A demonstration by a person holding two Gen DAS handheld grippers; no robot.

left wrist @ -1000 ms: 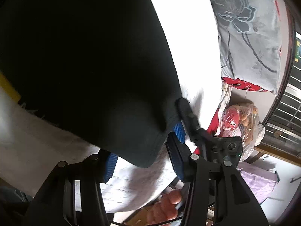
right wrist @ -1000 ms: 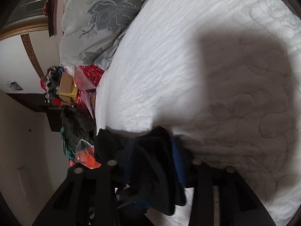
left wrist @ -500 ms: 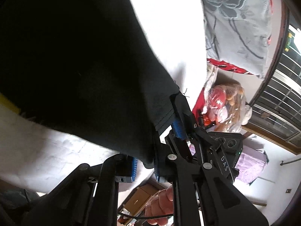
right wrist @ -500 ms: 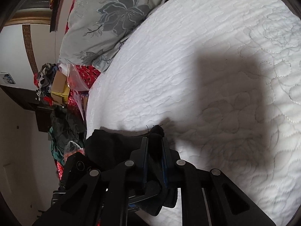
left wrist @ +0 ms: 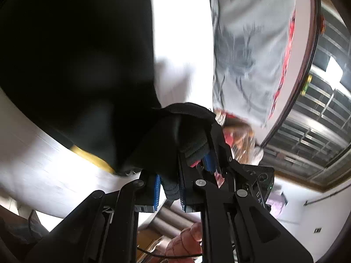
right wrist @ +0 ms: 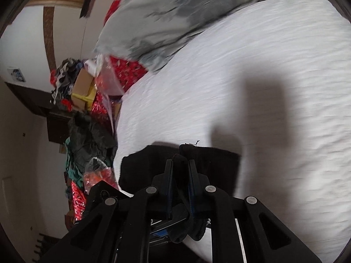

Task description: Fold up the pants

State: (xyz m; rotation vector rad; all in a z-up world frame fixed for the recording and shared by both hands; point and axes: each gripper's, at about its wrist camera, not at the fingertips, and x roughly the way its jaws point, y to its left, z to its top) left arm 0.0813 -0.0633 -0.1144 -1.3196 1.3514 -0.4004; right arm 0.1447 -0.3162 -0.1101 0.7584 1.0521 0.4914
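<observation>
1. Since a second ago both tools have closed on the cloth and lifted it: the left tool (left wrist: 170, 188), then spread wide around a hem lying flat, now pinches a bunched edge raised off the bed, and both views are blurred with motion.
2. The black fabric pants (left wrist: 72, 61) fill the left wrist view from 9 to 12 o'clock, draping down into the left tool at 6 o'clock; a thick folded band of them sits between its blue ribbed pads (left wrist: 156, 191).
3. The right tool (right wrist: 180, 175) grips another black fold of the pants (right wrist: 210, 160) at 6 o'clock in its own view, jaws nearly together with cloth pressed between.
4. The white quilted bed cover (right wrist: 252, 70) spreads from 12 to 4 o'clock beyond the right tool, carrying a dark shadow.
5. A grey flower-print pillow (right wrist: 175, 6) lies at 12 o'clock.
6. A person's hand (left wrist: 186, 241) shows below the left tool.
</observation>
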